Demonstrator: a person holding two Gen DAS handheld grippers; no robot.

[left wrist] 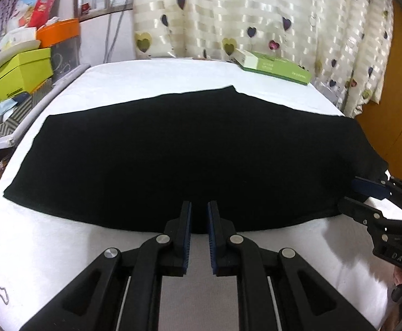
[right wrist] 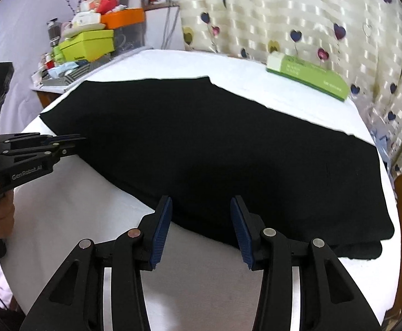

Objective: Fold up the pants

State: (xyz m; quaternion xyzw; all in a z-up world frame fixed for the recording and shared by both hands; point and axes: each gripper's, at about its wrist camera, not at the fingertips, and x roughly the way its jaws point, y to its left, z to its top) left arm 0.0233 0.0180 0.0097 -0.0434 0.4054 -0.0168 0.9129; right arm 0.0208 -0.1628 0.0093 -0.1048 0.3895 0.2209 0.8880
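— Where are the pants right now?

— The black pants (left wrist: 190,154) lie flat across the white tabletop (left wrist: 49,248), already doubled over: in the right wrist view a lower layer peeks out under the top one at about 4 o'clock.

— And the left gripper (left wrist: 199,218)?

— Its blue-padded fingers stand a narrow gap apart with nothing between them, tips over the near hem at 6 o'clock. In the right wrist view it sits at 9 o'clock, at the fabric's edge.

— The right gripper (right wrist: 201,212)?

— Spread wide, empty, over the near edge of the cloth. From the left wrist view it shows at 3 o'clock, by the pants' right end.

— Anything else on the table?

— A green box (right wrist: 308,77) at 1 o'clock, near the heart-print curtain (left wrist: 256,13).
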